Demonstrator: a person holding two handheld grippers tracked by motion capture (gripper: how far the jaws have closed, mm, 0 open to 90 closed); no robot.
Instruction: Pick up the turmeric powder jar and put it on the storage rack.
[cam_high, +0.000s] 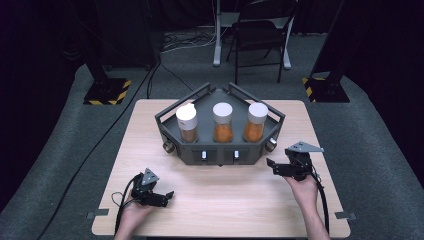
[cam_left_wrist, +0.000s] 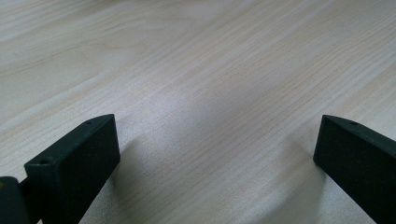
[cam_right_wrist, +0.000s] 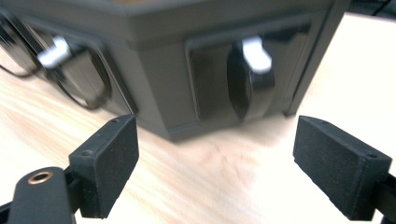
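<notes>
A dark grey angular rack (cam_high: 220, 150) stands at the back middle of the wooden table (cam_high: 220, 200). It holds three white-lidded jars: a brown-filled one (cam_high: 186, 122) and two orange-filled ones (cam_high: 223, 122) (cam_high: 255, 121). My right gripper (cam_high: 272, 167) is open just off the rack's right front corner, pointing left at it. In the right gripper view its jaws (cam_right_wrist: 215, 154) are apart with nothing between them, facing a black knob with a white marker (cam_right_wrist: 252, 79). My left gripper (cam_high: 167, 196) rests low at the front left, open (cam_left_wrist: 217, 149) over bare wood.
Two white switches (cam_high: 204, 155) (cam_high: 236, 154) sit on the rack's front face, and a round knob on each front corner (cam_high: 168, 146) (cam_high: 271, 144). Behind the table are a chair (cam_high: 260, 30) and two stand bases with hazard stripes (cam_high: 107, 92) (cam_high: 325, 90).
</notes>
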